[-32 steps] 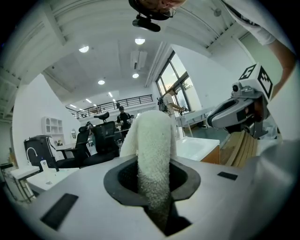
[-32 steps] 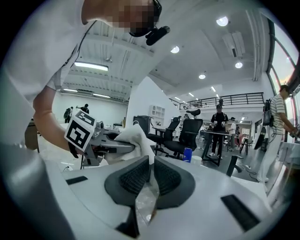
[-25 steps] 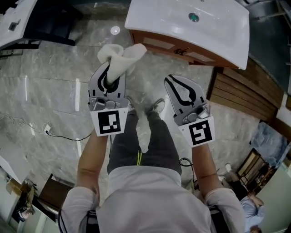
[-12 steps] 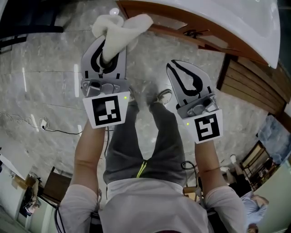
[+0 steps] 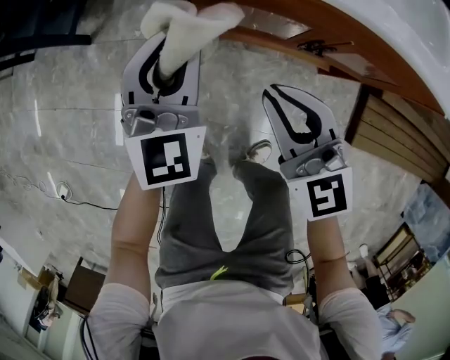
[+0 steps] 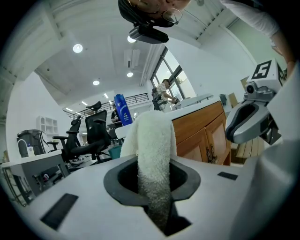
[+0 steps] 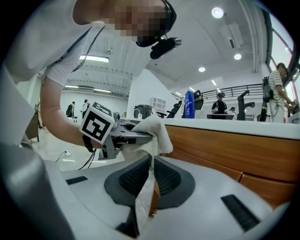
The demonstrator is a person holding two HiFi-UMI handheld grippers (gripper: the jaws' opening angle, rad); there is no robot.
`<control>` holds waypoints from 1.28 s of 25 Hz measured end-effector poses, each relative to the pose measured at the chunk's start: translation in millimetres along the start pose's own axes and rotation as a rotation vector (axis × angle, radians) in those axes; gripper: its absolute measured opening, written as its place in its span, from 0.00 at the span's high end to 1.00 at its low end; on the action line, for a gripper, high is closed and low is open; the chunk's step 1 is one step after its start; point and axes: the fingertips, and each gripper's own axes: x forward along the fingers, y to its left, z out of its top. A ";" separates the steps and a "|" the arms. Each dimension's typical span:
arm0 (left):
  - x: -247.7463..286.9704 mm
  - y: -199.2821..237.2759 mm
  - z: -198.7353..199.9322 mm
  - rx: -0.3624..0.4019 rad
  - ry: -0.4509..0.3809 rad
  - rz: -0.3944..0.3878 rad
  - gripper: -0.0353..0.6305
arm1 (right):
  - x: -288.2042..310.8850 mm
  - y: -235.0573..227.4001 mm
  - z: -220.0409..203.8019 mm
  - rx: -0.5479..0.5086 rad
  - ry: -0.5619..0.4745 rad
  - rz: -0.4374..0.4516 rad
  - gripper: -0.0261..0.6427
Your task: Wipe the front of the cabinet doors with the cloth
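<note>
Closer than a second ago, both grippers have advanced on the vanity. The left gripper [image 5: 166, 53] is clamped on the white cloth [image 5: 188, 20], whose loose end bunches beyond the jaws, near the wooden cabinet doors [image 6: 206, 136]. The right gripper [image 5: 281, 95] is closed on nothing. Press the bunched end flat against the door, then sweep in overlapping passes, skirting the handles [image 5: 323, 48].
</note>
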 end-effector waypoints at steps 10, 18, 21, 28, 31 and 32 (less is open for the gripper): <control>35.3 1.7 -38.6 0.002 -0.051 0.042 0.81 | 36.7 -13.5 -51.9 -0.032 -0.029 0.020 0.87; 50.5 -6.5 -46.2 0.028 -0.098 0.028 0.81 | 50.9 -18.4 -69.0 -0.045 -0.055 0.008 0.87; 53.7 -13.2 -48.9 0.029 -0.122 0.021 0.81 | 51.8 -19.5 -82.1 -0.053 -0.058 0.001 0.87; 58.4 -23.4 -53.0 0.023 -0.184 0.038 0.81 | 55.1 -23.1 -115.5 -0.072 -0.088 -0.006 0.87; 62.6 -29.0 -55.4 0.020 -0.190 0.043 0.81 | 56.7 -24.3 -123.8 -0.070 -0.103 -0.008 0.87; 63.2 -32.0 -56.1 0.025 -0.188 0.039 0.81 | 56.7 -23.4 -126.2 -0.068 -0.106 -0.004 0.87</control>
